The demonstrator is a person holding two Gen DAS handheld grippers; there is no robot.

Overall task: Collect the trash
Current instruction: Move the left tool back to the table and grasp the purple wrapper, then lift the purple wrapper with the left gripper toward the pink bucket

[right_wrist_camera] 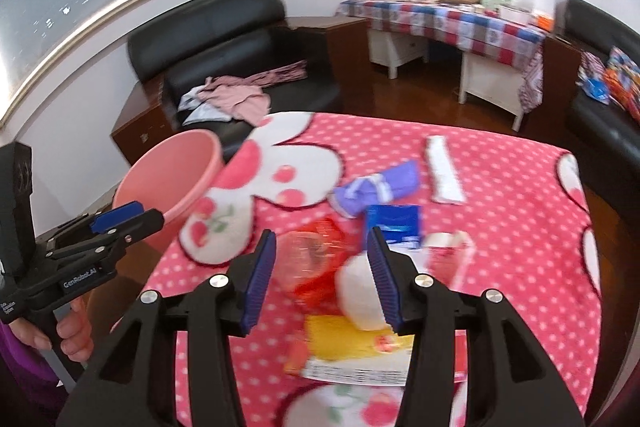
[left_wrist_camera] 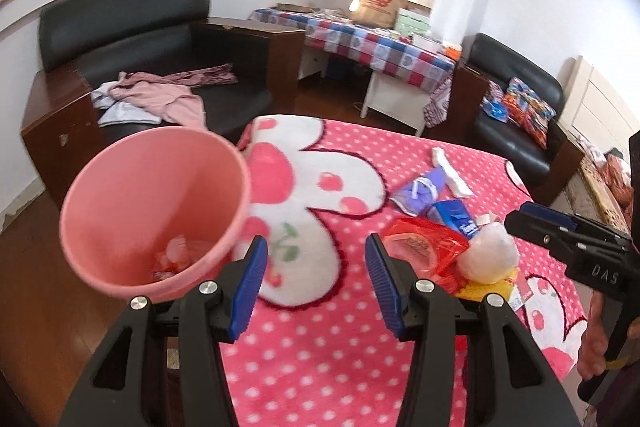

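A pink bin [left_wrist_camera: 152, 211] stands off the left edge of the bed, with a few scraps at its bottom; it also shows in the right wrist view [right_wrist_camera: 176, 179]. My left gripper [left_wrist_camera: 318, 283] is open over the pink dotted blanket [left_wrist_camera: 320, 367], empty, just right of the bin's rim. The trash pile lies to its right: a red plastic bag [left_wrist_camera: 424, 243], a white wad [left_wrist_camera: 488, 255], a blue packet [left_wrist_camera: 452, 215], a purple wrapper [left_wrist_camera: 420, 187] and a white strip [left_wrist_camera: 448, 167]. My right gripper [right_wrist_camera: 322, 279] hovers open above the red bag [right_wrist_camera: 312, 263], with the white wad [right_wrist_camera: 360, 291] by its right finger.
A yellow packet and paper [right_wrist_camera: 352, 343] lie nearest me in the pile. Behind the bed are a black armchair with clothes [left_wrist_camera: 152, 99], a table under a checked cloth [left_wrist_camera: 360, 43] and a second black chair [left_wrist_camera: 516, 115]. A hand [right_wrist_camera: 72, 331] holds the left gripper's handle.
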